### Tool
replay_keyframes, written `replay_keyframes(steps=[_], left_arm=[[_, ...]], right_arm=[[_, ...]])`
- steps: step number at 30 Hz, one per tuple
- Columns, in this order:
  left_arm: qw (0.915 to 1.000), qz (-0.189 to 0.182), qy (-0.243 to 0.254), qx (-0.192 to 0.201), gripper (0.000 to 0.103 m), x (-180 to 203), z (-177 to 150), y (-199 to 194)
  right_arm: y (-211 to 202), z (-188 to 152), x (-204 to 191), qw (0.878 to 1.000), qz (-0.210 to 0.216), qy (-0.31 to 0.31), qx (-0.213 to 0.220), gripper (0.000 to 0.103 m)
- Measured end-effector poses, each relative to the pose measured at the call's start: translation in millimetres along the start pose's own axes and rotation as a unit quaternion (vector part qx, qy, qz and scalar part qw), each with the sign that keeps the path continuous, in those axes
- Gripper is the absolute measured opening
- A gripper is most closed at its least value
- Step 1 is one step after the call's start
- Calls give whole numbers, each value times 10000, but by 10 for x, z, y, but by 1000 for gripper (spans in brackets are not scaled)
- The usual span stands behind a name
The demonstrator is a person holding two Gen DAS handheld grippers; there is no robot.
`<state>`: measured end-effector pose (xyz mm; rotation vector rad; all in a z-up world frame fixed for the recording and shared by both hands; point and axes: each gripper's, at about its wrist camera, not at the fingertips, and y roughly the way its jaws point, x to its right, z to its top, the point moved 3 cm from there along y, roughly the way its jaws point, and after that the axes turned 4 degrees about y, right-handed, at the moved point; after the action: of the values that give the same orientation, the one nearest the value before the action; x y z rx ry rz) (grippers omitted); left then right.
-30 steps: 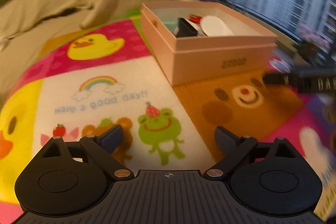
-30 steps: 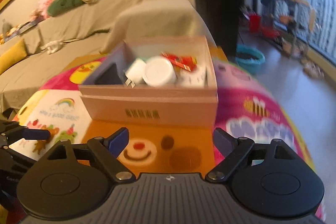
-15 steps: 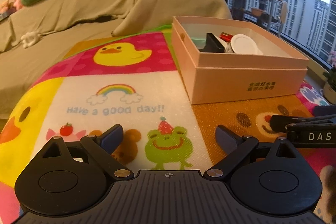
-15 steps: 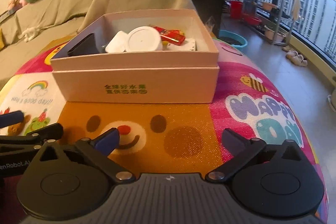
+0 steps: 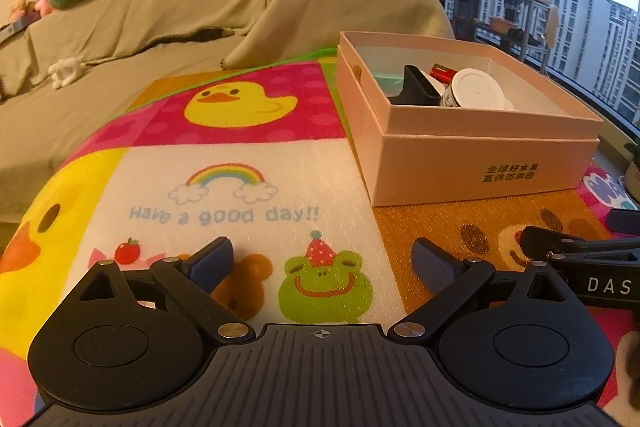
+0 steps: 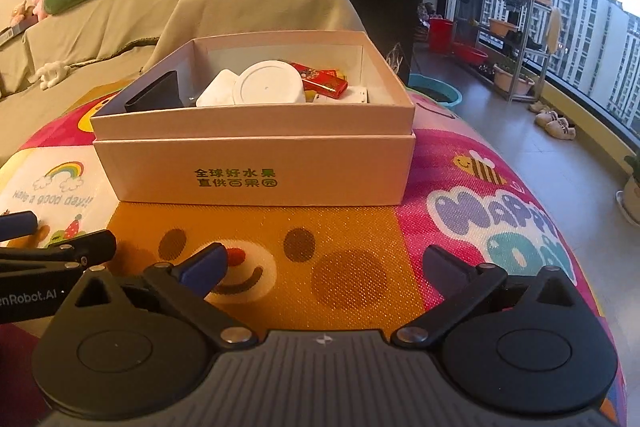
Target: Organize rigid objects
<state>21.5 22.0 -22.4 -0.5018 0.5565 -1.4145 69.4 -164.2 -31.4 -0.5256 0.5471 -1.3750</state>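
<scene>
My left gripper (image 5: 322,261) is tilted down, fingers (image 5: 210,261) spread wide, nothing between them. My right gripper (image 6: 326,267) sits just beside it, also tilted down; its jaws have just been opening and now stand wide, empty too.

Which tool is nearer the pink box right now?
Right, slightly. The right tool faces the pink box head-on; the left tool sits off to the box's left.

The pink box's (image 6: 256,171) near wall hides the lower parts of the black item (image 6: 154,95), white lid (image 6: 268,83) and red packet (image 6: 320,79) inside. At the right wrist view's left edge, the left gripper (image 6: 48,251) is cut off.
</scene>
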Motion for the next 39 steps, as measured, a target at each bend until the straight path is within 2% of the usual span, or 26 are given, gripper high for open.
replay_keyframes(steps=[39], left_arm=[[10000,-3,-29,3,100,-2,8,-2]], right_arm=[[21,9,-1,10000,29,34,13,103]])
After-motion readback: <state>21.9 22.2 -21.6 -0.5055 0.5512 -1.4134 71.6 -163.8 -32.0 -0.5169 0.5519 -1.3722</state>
